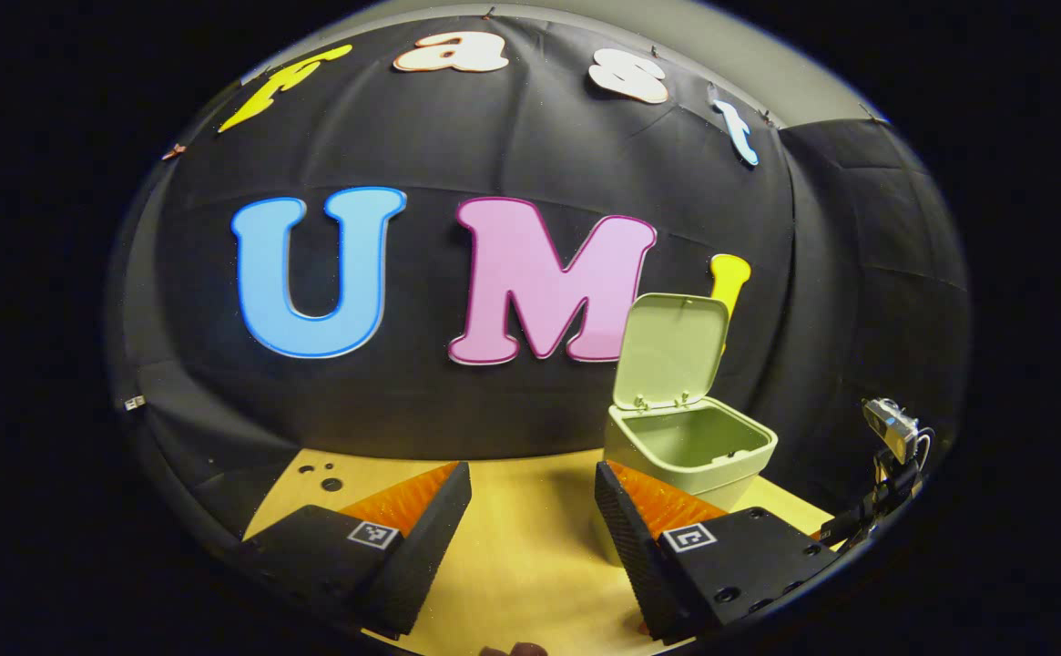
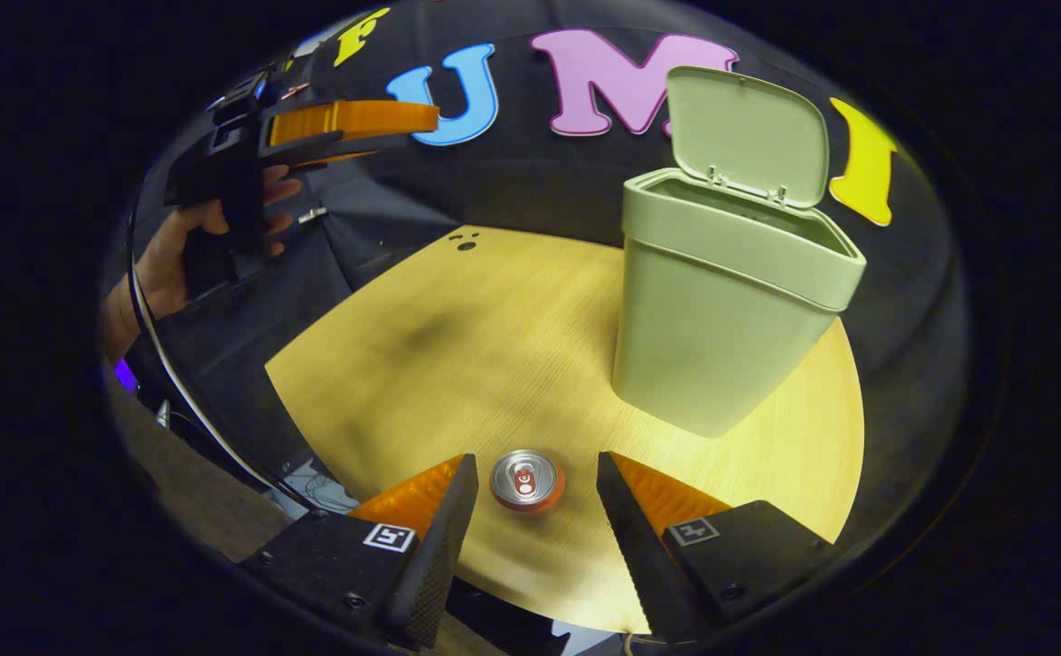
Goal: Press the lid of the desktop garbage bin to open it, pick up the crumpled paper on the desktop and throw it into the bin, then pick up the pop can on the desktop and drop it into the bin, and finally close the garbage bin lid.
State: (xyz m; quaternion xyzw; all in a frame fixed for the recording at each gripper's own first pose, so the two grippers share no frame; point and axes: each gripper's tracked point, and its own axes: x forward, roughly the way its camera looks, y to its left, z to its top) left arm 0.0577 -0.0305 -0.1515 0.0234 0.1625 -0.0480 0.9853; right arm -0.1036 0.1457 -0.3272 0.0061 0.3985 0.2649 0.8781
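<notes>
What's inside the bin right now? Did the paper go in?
The bin stands with its lid up. The left gripper view looks into the upper inside walls, which are bare. The bottom is hidden by the front rim, so I cannot tell whether the paper is inside.

Black cloth wall (image 1: 494, 401); wooden tabletop (image 2: 494, 364)

I see the pale green bin (image 2: 721, 310) standing upright on the wooden desktop, its lid (image 2: 747, 137) swung up and open at the back. The pop can (image 2: 526, 480) stands upright near it, silver top facing up.
</notes>
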